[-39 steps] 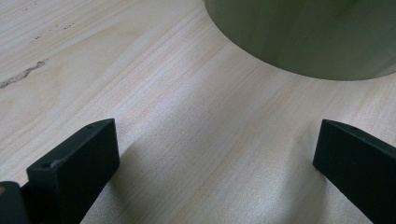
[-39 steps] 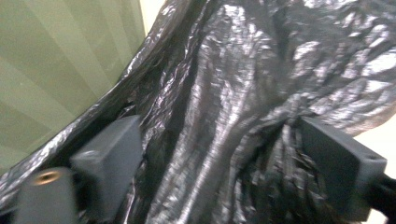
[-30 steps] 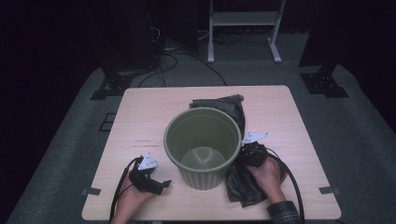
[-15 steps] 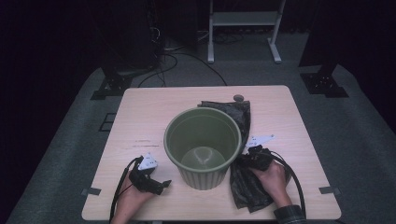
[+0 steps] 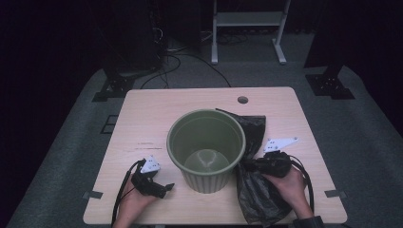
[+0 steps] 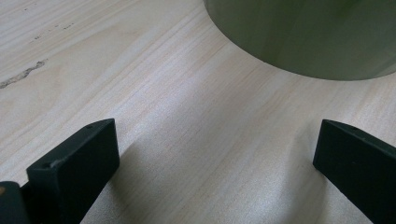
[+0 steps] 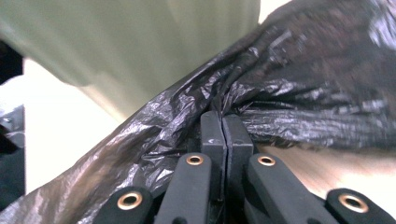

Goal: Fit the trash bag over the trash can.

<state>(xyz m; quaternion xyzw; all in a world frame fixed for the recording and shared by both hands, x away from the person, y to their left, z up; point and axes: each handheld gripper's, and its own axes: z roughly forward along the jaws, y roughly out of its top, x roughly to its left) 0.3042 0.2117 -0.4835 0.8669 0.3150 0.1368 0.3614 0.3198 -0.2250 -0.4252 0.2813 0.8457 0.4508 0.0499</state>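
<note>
High view: a crumpled black plastic bag lies on the pale wooden table, touching the round green plastic bin, probably meant to line it. Left gripper view: the left gripper rests near the bin, jaws apart and empty. Right gripper view: the right gripper has its jaws clamped on a fold of the bag, apparently to lift it.

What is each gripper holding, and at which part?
The right gripper pinches a fold of the black bag beside the green bin. The left gripper holds nothing.
</note>
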